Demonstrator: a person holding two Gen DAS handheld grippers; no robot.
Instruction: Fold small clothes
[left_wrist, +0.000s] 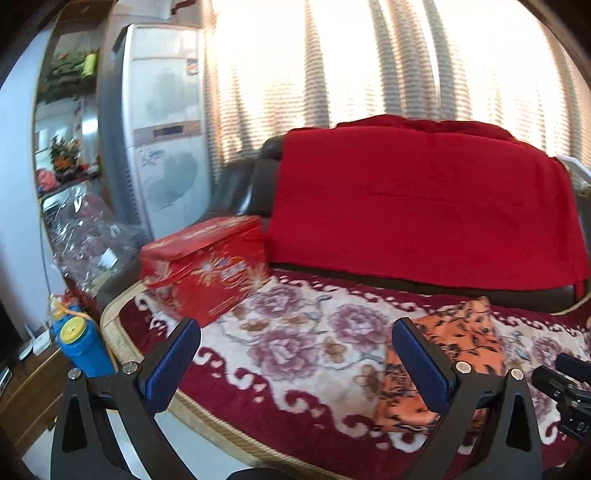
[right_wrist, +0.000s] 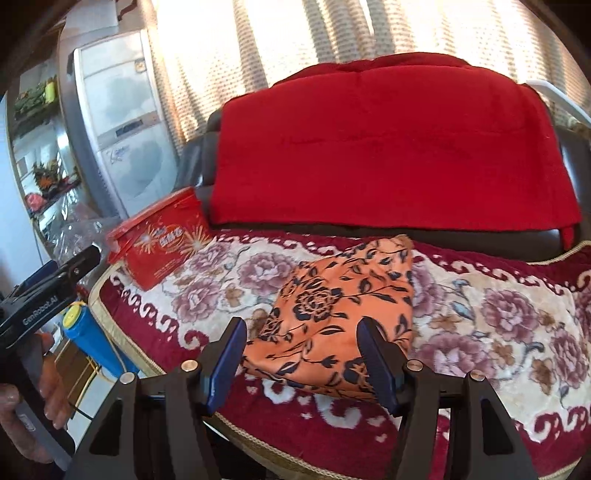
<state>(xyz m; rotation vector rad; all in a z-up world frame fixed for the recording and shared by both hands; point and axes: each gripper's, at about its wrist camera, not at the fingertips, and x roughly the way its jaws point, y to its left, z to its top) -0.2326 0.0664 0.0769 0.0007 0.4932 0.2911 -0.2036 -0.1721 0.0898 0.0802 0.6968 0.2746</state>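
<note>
An orange garment with a black flower print lies folded on the floral sofa cover. My right gripper is open, its blue pads either side of the garment's near edge, just above it and holding nothing. My left gripper is open and empty over the sofa cover, to the left of the garment, whose left edge sits behind its right finger. The left gripper also shows at the left edge of the right wrist view.
A red printed box stands at the seat's left end. A red blanket hangs over the sofa back. A blue bottle with a yellow cap stands left of the sofa's front edge. A white standing appliance and plastic-wrapped items are behind.
</note>
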